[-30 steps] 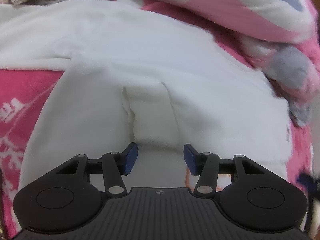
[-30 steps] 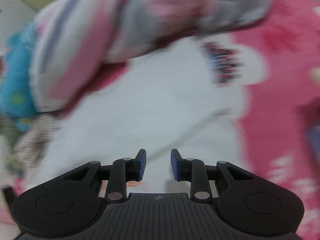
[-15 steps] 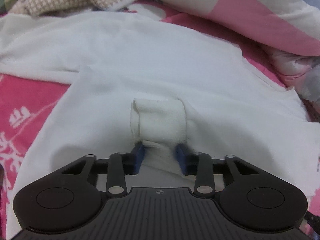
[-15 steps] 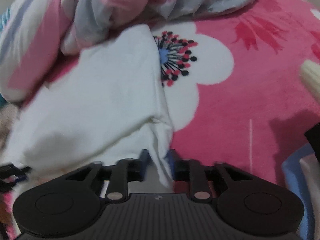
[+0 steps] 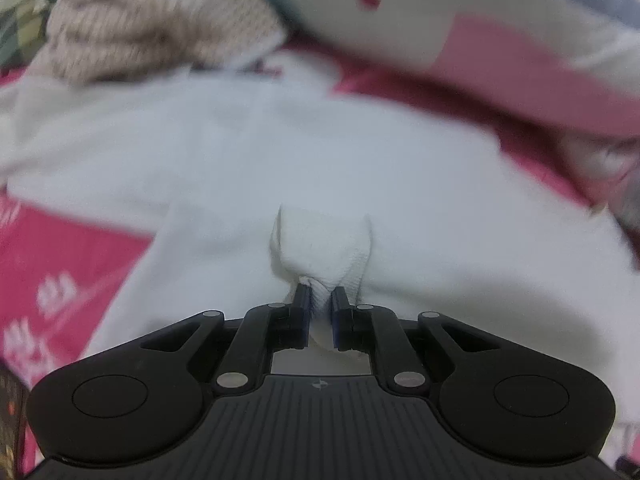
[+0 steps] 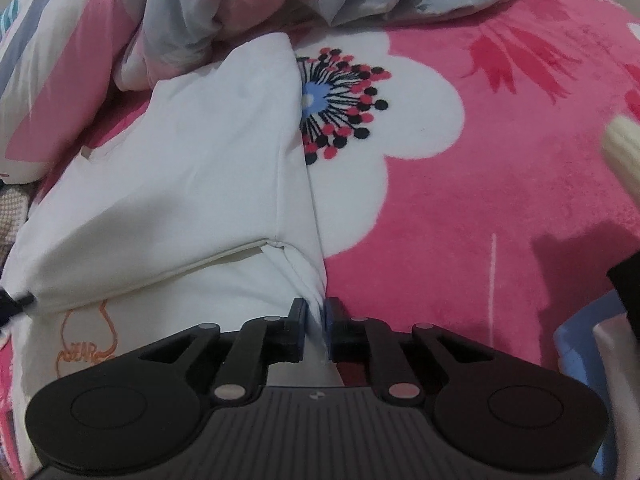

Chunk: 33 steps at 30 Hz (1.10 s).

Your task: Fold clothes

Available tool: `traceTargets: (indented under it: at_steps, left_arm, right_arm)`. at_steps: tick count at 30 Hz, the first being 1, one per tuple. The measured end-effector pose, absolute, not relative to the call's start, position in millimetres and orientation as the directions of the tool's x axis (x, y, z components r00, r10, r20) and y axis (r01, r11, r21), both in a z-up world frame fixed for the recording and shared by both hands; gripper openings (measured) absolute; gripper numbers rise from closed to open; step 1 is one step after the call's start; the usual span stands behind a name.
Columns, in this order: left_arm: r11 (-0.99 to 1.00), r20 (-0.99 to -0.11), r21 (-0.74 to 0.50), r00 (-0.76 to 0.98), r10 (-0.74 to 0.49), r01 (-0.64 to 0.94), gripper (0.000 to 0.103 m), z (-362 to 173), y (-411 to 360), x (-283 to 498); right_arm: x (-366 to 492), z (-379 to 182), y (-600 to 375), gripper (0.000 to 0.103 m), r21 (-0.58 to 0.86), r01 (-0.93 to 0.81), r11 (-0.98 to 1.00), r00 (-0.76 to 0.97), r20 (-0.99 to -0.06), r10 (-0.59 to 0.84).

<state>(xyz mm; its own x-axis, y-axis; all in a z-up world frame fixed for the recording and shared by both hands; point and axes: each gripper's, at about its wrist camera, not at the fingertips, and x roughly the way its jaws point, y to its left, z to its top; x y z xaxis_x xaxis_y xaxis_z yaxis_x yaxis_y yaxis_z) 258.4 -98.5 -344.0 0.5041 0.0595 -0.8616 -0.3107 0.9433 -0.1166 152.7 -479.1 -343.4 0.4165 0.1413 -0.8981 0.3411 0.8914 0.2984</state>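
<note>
A white garment lies spread on a pink flowered blanket. In the left wrist view my left gripper is shut on a bunched ribbed fold of that garment at its near edge. In the right wrist view the same white garment lies partly folded, with an orange print near its lower left. My right gripper pinches the garment's right edge between its blue pads, and its jaws are opening slightly with the cloth still between them.
A beige knitted garment and a white-and-pink quilt lie beyond the garment. A crumpled pink-and-grey quilt is bunched at the blanket's far side. A blue item and a cream object sit at the right edge.
Both grippers have closed on the white garment. The left pinched the ribbed fold tighter and tilted up, showing more beyond. The right came down onto the garment's edge.
</note>
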Motion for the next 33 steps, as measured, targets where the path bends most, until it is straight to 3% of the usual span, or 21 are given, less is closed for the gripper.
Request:
traceTargets:
  at_steps: [8,11,13,17,19,24,30,33]
  left_arm:
    - [0.953,-0.852,-0.093,0.519,0.074,-0.288,0.009,-340.1,-102.2,240.5]
    - [0.951,-0.85,-0.09,0.52,0.082,-0.297,0.011,-342.1,-105.2,237.3]
    - [0.95,-0.848,-0.086,0.523,0.089,-0.301,0.017,-342.9,-106.6,235.5]
    - [0.948,-0.841,-0.112,0.537,0.07,-0.299,0.025,-340.1,-100.9,230.7]
    - [0.942,-0.828,-0.151,0.559,0.045,-0.3,0.027,-335.2,-92.7,225.1]
    - [0.909,-0.801,-0.239,0.599,0.014,-0.341,0.029,-328.3,-66.4,209.3]
    - [0.827,-0.785,-0.334,0.62,0.022,-0.452,0.029,-321.1,-16.1,197.0]
    - [0.779,-0.776,-0.381,0.63,0.023,-0.498,0.034,-319.1,13.0,193.3]
  right_arm:
    - [184.5,-283.9,-483.9,0.014,0.293,0.215,0.932,0.549,-0.825,0.133]
    - [223.3,-300.0,-471.9,0.014,0.277,0.141,0.95,0.578,-0.802,0.148]
    - [249.7,-315.9,-462.5,0.014,0.267,0.099,0.959,0.59,-0.791,0.159]
    - [270.3,-358.8,-461.9,0.014,0.283,0.161,0.946,0.53,-0.833,0.159]
    - [269.5,-337.8,-456.8,0.015,0.277,0.168,0.946,0.521,-0.839,0.153]
    - [256.9,-286.9,-395.2,0.014,0.361,-0.057,0.931,0.565,-0.757,0.328]
    - [284.9,-309.6,-269.7,0.014,0.51,-0.331,0.794,0.415,-0.676,0.608]
    - [293.3,-340.1,-202.9,0.015,0.504,-0.4,0.765,0.293,-0.721,0.628]
